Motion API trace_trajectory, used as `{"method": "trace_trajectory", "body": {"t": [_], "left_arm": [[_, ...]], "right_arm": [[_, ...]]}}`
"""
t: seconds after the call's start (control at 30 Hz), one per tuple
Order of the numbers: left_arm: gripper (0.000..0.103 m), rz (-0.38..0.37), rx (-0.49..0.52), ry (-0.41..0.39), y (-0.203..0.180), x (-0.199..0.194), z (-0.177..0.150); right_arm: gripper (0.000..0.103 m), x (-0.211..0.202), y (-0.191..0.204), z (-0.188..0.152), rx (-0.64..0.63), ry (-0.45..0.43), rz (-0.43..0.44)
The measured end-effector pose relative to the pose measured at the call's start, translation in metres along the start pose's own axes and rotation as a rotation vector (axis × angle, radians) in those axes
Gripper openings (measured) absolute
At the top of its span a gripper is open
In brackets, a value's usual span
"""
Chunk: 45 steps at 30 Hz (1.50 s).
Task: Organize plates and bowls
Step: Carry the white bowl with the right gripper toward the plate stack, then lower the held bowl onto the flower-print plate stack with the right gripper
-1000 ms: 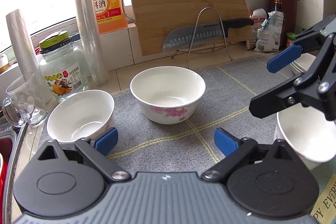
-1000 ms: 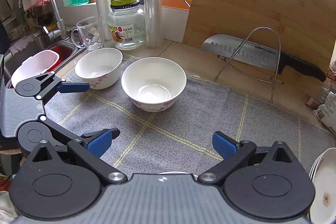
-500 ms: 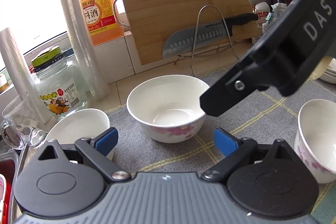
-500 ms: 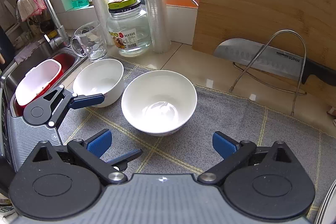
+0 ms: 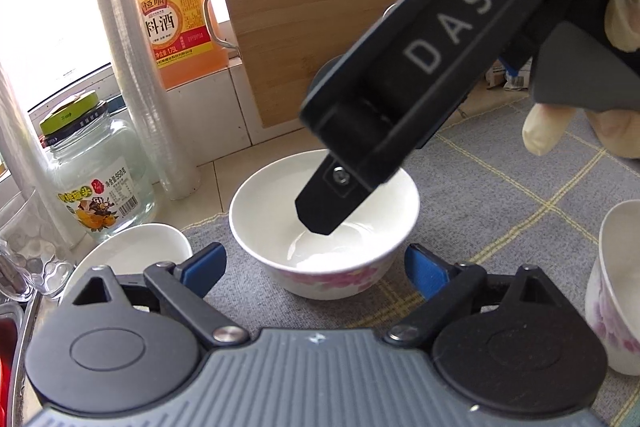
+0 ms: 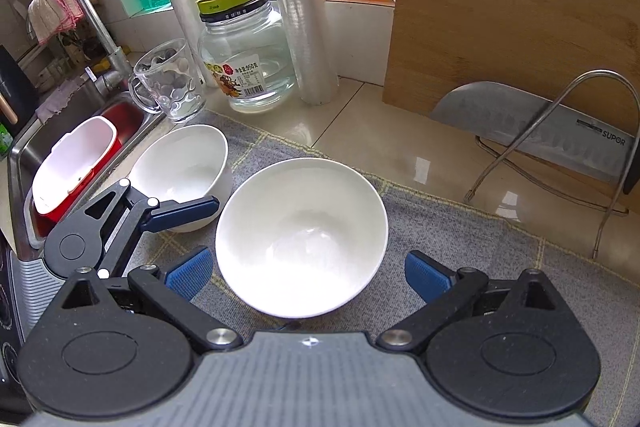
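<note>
Only the left wrist view shows a third, pink-flowered bowl (image 5: 616,291) at far right. Only the right wrist view shows the sink (image 6: 80,131). The round, glossy white middle bowl (image 6: 302,237) sits upright on the grey woven mat (image 6: 460,227) on the counter, a smaller bowl (image 6: 184,171) beside it. The right gripper (image 6: 308,273) is spread around the middle bowl, apart from it. The left gripper (image 5: 316,265), wide, is closing on nothing.

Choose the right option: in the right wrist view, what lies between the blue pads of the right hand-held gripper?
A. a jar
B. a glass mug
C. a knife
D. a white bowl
D: the white bowl sits on the grey mat between the open pads of the right hand-held gripper, untouched.
</note>
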<state>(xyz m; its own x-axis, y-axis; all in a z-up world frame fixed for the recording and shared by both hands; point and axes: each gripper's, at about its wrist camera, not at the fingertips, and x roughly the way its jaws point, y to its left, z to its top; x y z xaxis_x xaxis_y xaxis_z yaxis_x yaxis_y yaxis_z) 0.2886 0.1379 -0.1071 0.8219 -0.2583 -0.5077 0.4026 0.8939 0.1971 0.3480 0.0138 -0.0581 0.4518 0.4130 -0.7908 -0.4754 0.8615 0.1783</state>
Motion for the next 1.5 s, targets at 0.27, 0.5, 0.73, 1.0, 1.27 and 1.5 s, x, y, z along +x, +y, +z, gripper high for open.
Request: {"method": "trace_trajectory", "body": {"t": [0.27,0.5,0.73,1.0,1.27,1.5], "left_arm": [[0.091,-0.012,-0.005,0.001,0.001,0.005,0.002],[0.090,-0.022,0.000,-0.002,0.001,0.006,0.003],[0.090,-0.033,-0.002,-0.003,0.003,0.008,0.004],[0.090,-0.058,-0.002,0.003,0.007,0.010,0.004],[0.090,-0.107,-0.018,0.012,0.013,0.012,0.006],[0.090,-0.115,-0.025,0.014,0.012,0.008,0.005]], "right_arm": [[0.103,0.018,-0.010,0.012,0.007,0.010,0.025],[0.097,0.029,-0.013,0.017,0.004,0.025,0.046],[0.092,0.034,-0.013,0.017,0.004,0.037,0.061],[0.092,0.034,-0.017,0.018,0.023,0.035,0.080],[0.092,0.037,-0.019,0.021,0.030,0.042,0.089],[0.092,0.031,-0.015,0.020,0.033,0.035,0.089]]}}
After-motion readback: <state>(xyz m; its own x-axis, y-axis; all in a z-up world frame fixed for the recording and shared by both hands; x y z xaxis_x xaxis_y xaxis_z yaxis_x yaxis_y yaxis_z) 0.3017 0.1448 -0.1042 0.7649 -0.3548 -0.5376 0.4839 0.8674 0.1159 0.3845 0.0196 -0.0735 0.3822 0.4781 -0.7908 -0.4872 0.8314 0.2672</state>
